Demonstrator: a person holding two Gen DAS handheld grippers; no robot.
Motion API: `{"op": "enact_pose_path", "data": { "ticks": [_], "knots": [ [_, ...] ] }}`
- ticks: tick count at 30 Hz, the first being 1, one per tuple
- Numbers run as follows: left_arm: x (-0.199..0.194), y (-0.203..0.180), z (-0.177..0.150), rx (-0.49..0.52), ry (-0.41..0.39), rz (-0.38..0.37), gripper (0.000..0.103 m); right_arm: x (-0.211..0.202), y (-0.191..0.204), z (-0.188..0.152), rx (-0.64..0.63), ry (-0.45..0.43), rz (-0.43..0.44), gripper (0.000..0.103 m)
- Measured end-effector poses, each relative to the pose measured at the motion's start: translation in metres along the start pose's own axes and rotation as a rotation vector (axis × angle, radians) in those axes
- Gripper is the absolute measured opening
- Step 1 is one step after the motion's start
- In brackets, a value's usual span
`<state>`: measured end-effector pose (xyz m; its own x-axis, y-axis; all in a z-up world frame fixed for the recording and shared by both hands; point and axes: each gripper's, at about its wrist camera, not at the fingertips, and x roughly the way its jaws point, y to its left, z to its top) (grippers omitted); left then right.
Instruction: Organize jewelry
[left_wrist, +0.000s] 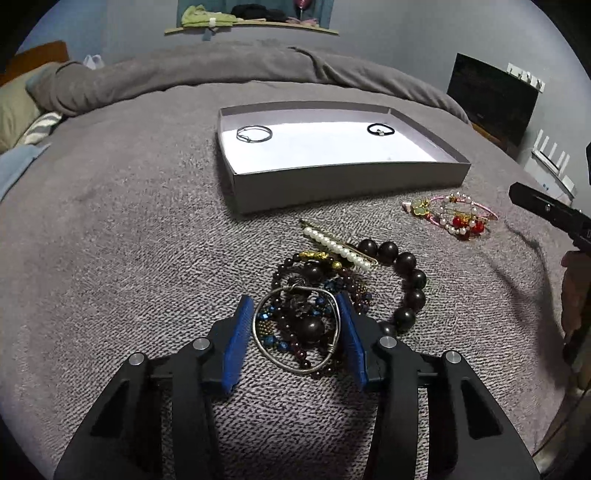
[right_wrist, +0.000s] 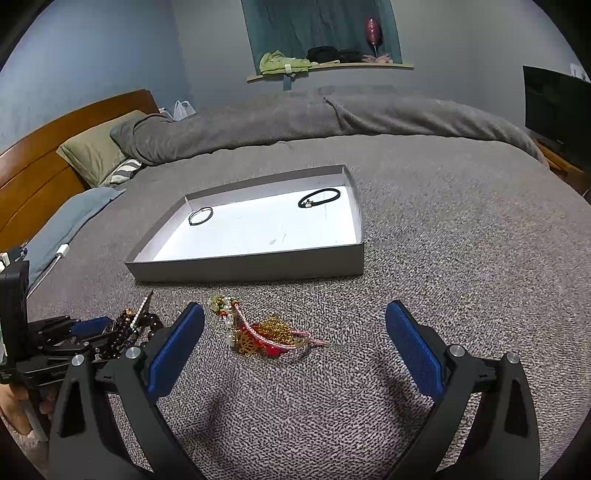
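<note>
A shallow grey box (left_wrist: 332, 181) (right_wrist: 251, 266) lies on the grey blanket. Inside it are a silver ring bracelet (left_wrist: 254, 133) (right_wrist: 200, 215) at the left and a black hair tie (left_wrist: 381, 129) (right_wrist: 319, 197) at the right. In front lies a jewelry pile: a silver wire bangle (left_wrist: 334, 310), dark bead strands, a large dark bead bracelet (left_wrist: 408, 280) and a pearl hair clip (left_wrist: 338, 248). My left gripper (left_wrist: 293, 301) (right_wrist: 92, 326) is open, its blue pads on either side of the bangle. My right gripper (right_wrist: 295, 321) is open and empty, just behind a red, pink and gold jewelry cluster (right_wrist: 258, 332) (left_wrist: 456, 218).
Pillows (right_wrist: 96, 155) and a wooden headboard (right_wrist: 44, 162) are at the left. A rolled grey duvet (right_wrist: 295, 114) lies behind the box. A dark screen (left_wrist: 491, 99) stands at the right. A wall shelf (right_wrist: 325, 62) holds clothes.
</note>
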<state>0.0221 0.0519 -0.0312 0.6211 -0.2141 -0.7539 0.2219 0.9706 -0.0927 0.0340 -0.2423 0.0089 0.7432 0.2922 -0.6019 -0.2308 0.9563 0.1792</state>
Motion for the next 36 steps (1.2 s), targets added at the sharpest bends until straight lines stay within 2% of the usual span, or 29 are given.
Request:
{"op": "enact_pose_path", "data": {
  "ticks": [7,12,14,15,17,21,27,34,36],
  "knots": [
    [-0.008,-0.004,0.001,0.01,-0.03,0.044,0.047,-0.004,-0.001,0.003,-0.009,-0.009,-0.007,0.096],
    [-0.022,0.002,0.007,-0.019,-0.095,0.079,0.047,-0.005,-0.001,0.005,-0.032,-0.003,0.01,0.086],
    [-0.025,0.005,0.008,-0.029,-0.11,0.09,0.047,-0.005,0.005,0.004,-0.056,0.004,0.035,0.074],
    [-0.026,0.005,0.008,-0.03,-0.112,0.093,0.047,-0.004,0.01,0.003,-0.078,0.01,0.052,0.072],
    [-0.026,0.005,0.009,-0.027,-0.11,0.091,0.047,-0.002,0.019,0.0,-0.115,0.019,0.064,0.058],
    [-0.025,0.001,0.008,-0.004,-0.104,0.089,0.047,0.004,0.039,-0.005,-0.18,0.025,0.085,0.047],
    [-0.022,-0.003,0.008,0.015,-0.099,0.086,0.047,0.019,0.059,0.0,-0.27,0.008,0.021,0.031],
    [-0.02,-0.002,0.008,0.016,-0.09,0.083,0.047,0.039,0.061,-0.002,-0.288,0.073,0.011,0.008],
    [-0.02,-0.001,0.008,0.015,-0.089,0.082,0.047,0.035,0.059,-0.001,-0.28,0.061,0.017,0.007]
  ]
}}
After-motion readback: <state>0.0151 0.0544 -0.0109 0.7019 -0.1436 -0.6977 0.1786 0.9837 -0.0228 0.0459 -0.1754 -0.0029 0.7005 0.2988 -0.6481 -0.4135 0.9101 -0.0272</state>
